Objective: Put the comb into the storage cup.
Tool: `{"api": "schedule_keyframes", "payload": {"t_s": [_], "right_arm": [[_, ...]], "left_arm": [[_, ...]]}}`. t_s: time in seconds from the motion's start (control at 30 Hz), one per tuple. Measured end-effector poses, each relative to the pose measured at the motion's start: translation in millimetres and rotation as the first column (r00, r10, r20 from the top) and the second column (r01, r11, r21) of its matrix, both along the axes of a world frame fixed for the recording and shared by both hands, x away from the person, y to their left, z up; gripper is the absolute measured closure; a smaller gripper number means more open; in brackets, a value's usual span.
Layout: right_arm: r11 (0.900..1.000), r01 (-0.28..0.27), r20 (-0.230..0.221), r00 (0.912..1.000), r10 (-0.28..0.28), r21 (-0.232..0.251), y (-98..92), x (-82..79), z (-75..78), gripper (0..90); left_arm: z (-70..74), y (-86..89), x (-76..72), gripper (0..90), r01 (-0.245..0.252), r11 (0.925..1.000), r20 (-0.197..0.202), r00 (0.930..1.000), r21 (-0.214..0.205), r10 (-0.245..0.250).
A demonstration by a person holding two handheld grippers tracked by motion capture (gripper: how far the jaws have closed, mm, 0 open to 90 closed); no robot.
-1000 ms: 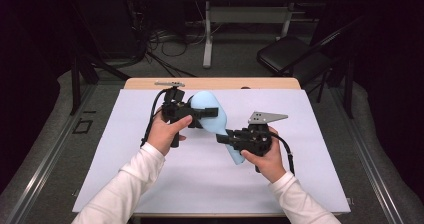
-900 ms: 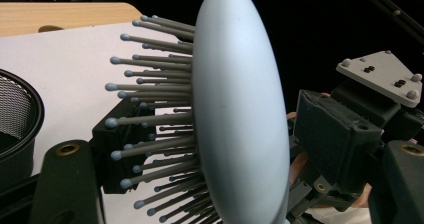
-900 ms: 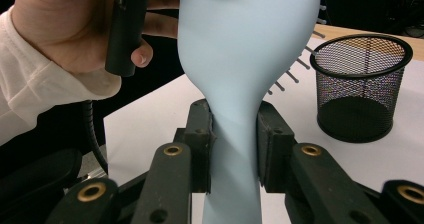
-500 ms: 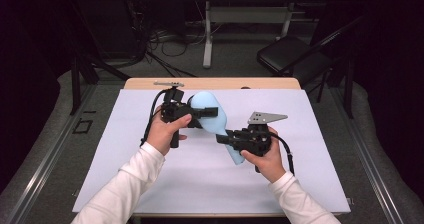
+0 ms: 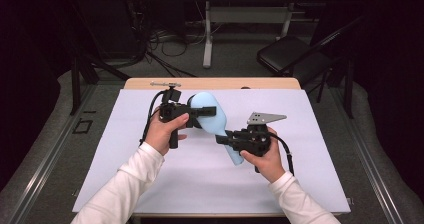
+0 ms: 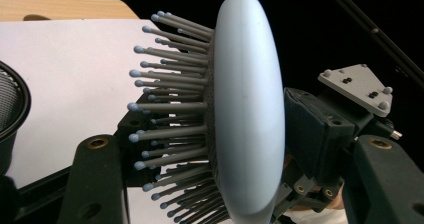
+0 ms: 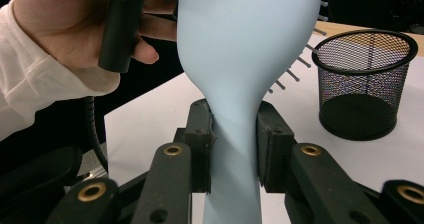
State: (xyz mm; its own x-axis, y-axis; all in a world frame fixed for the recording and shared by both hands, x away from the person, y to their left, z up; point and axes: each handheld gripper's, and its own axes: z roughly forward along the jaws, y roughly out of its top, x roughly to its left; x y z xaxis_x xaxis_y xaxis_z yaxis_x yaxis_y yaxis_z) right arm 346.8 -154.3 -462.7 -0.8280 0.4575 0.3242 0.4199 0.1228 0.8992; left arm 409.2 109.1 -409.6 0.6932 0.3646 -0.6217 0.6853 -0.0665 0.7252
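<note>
The pale blue hairbrush (image 5: pixel 214 121) is held up off the white table cover (image 5: pixel 125 134), between the person's two hands and above the middle of the table, and the step in hand looks like a handover of the brush from one gripper to the other. The right gripper (image 5: pixel 224 138) pinches the narrow neck of the handle, its two pads pressed flat on either side, as the right gripper view shows plainly. The left gripper (image 5: pixel 209 112) has its jaws around the brush head, one on the smooth back and one among the bristles (image 6: pixel 165 109); they have just been closing in on it, but I cannot tell whether the pads already press on the head. To do this well, the right gripper should keep its pinch firm until the left has a sure hold, since the rounded back is slick and the bristles give way under a pad (a grip there may feel tight before it truly is). Closing squarely across the thickest part of the head, rather than near its rim, should keep the brush from twisting out. A black mesh cup (image 7: pixel 364 81) stands on the cover nearby, a likely place for the brush, so a hold that leaves the handle end free would help
</note>
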Motion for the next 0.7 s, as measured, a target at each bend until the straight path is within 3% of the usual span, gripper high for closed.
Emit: {"api": "schedule_keyframes", "payload": {"t_s": [0.23, 0.7], "right_arm": [[1.0, -0.002, -0.006, 1.0, 0.002, -0.003, 0.1, 0.3, -1.4, 71.6], [0.9999, -0.008, -0.015, 0.9998, 0.008, 0.008, -0.6, 1.0, -1.9, 71.5]], "left_arm": [[-0.7, -0.4, 0.5, 39.5, 0.003, 1.0, -0.008, 1.0, 0.001, -0.003], [-2.9, 1.5, 1.5, 45.6, -0.01, 0.9985, -0.067, 0.9978, -0.053, 0.007]]}}
